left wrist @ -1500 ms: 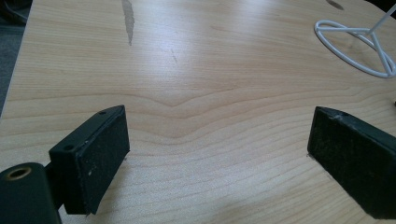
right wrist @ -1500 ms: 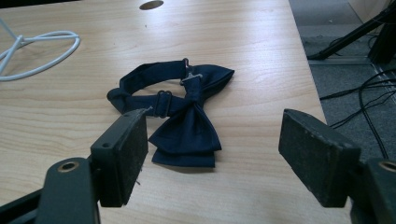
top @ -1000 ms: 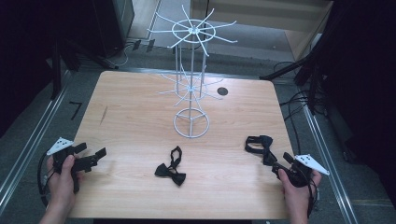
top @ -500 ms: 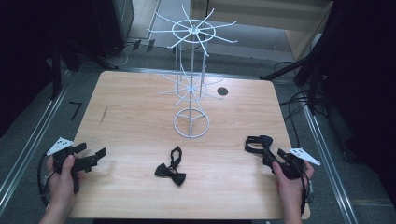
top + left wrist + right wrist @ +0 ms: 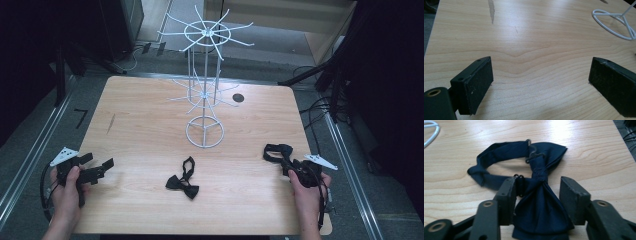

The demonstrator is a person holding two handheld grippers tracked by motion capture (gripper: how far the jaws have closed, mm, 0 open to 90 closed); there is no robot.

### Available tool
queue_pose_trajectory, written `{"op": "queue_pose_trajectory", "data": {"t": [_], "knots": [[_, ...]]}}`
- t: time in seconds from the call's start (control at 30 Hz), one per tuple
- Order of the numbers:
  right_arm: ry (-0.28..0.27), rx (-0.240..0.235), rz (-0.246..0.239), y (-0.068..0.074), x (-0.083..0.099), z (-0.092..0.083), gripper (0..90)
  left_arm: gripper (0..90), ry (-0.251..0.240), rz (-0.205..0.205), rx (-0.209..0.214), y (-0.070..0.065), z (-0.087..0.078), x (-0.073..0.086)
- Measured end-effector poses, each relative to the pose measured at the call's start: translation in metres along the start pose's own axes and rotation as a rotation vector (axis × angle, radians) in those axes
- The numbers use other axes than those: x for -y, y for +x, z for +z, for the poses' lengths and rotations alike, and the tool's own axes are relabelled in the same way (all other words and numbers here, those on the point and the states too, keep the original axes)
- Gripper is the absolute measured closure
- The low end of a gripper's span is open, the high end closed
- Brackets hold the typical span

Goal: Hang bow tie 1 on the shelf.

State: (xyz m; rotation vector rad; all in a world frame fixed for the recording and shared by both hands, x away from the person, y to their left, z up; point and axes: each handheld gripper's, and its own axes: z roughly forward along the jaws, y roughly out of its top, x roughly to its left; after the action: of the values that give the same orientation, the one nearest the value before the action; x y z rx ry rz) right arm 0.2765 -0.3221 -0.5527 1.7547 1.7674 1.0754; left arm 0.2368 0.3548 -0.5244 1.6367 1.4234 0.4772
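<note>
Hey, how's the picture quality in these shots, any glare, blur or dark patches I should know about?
High view: the table is evenly lit, the surroundings fall into near black, and the white wire rack stands out crisply. Left gripper view: sharp wood grain, soft sheen at the far edge. Right gripper view: bright glare on the wood beyond the dark bow tie, and the nearest parts of the right gripper look slightly soft.

bow tie [image 5: 537, 207] | dark navy, strap looped | flat on table, right front edge
</note>
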Motion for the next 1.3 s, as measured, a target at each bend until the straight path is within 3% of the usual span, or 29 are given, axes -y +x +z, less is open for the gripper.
{"op": "queue_pose_trajectory", "data": {"t": [0.13, 0.27, 0.37, 0.4, 0.53, 0.73, 0.8, 0.9, 1.03, 1.3], "knots": [[0.008, -0.002, -0.019, 0.002, 0.0, 0.0, 68.1, 6.0, -0.002, -0.001, 0.001, 0.0, 0.0, 0.0], [0.018, -0.047, -0.011, 0.001, -0.001, 0.002, 80.8, 6.0, -0.001, 0.001, 0.002, 0.0, 0.0, 0.0], [0.018, -0.053, 0.008, 0.0, -0.003, 0.005, 82.3, 6.0, 0.001, -0.001, 0.003, 0.0, 0.0, 0.0], [0.021, -0.014, -0.059, 0.006, -0.005, 0.008, 82.8, 6.0, 0.001, 0.002, 0.003, -0.001, -0.001, 0.001], [0.022, 0.006, -0.093, 0.012, -0.006, 0.01, 83.2, 6.0, -0.003, -0.006, 0.005, 0.0, -0.001, 0.001], [0.013, -0.038, 0.015, 0.004, -0.006, 0.01, 84.1, 6.0, 0.002, 0.004, 0.007, -0.001, -0.001, 0.001], [-0.019, -0.095, 0.049, 0.006, -0.005, 0.009, 84.2, 6.0, 0.003, 0.001, 0.009, 0.0, -0.001, 0.001], [-0.037, -0.106, 0.039, 0.01, -0.007, 0.006, 84.3, 6.0, 0.004, 0.002, 0.006, 0.0, 0.0, 0.0], [-0.111, -0.132, 0.054, 0.015, -0.015, -0.006, 84.2, 6.0, 0.003, 0.003, 0.008, -0.001, 0.0, 0.0], [-0.169, -0.152, -0.01, 0.034, -0.025, -0.022, 84.2, 6.0, 0.003, 0.007, 0.011, -0.001, 0.0, 0.001]]}}
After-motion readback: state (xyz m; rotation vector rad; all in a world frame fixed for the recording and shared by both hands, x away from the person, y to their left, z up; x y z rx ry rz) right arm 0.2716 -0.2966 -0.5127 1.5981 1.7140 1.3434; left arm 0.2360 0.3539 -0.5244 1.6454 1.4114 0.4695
